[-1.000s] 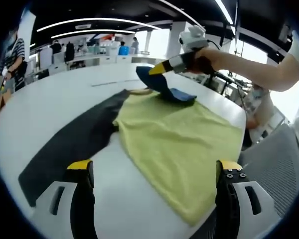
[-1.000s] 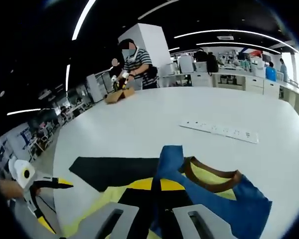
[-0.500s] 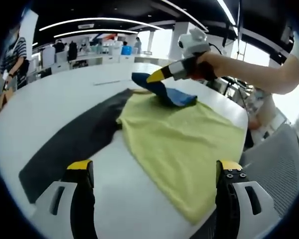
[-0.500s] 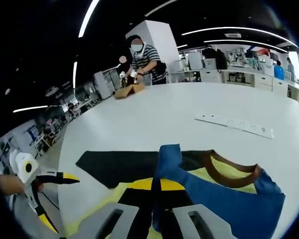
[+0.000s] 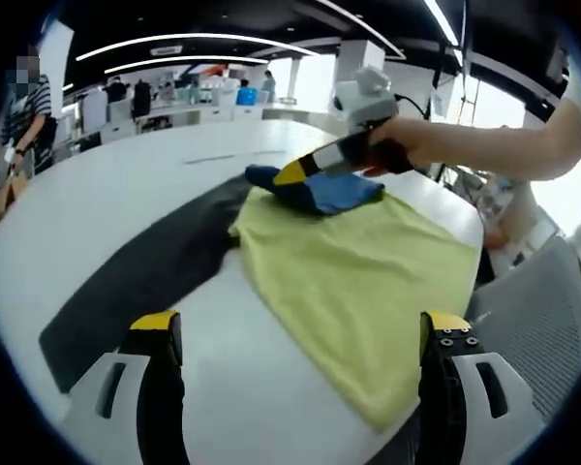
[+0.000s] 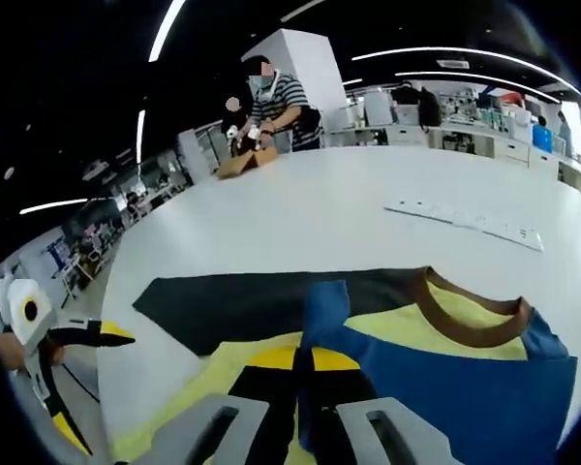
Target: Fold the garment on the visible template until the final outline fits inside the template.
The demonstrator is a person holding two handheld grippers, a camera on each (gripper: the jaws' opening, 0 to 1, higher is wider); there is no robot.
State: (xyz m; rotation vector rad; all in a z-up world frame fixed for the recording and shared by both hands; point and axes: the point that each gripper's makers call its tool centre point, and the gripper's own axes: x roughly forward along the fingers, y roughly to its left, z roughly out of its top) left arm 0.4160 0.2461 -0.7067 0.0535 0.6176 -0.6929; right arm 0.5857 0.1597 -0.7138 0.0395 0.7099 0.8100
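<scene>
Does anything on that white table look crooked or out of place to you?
Yes. The yellow garment lies askew, only partly over the dark template, much of it on the bare white table. Its blue sleeve is bunched, pinched in the right gripper. The left gripper is open.

Garment (image 5: 368, 271): soft matt yellow cloth, blue sleeve (image 6: 465, 387). Template (image 5: 136, 281): flat matt black. Table (image 6: 349, 208): smooth white.
</scene>
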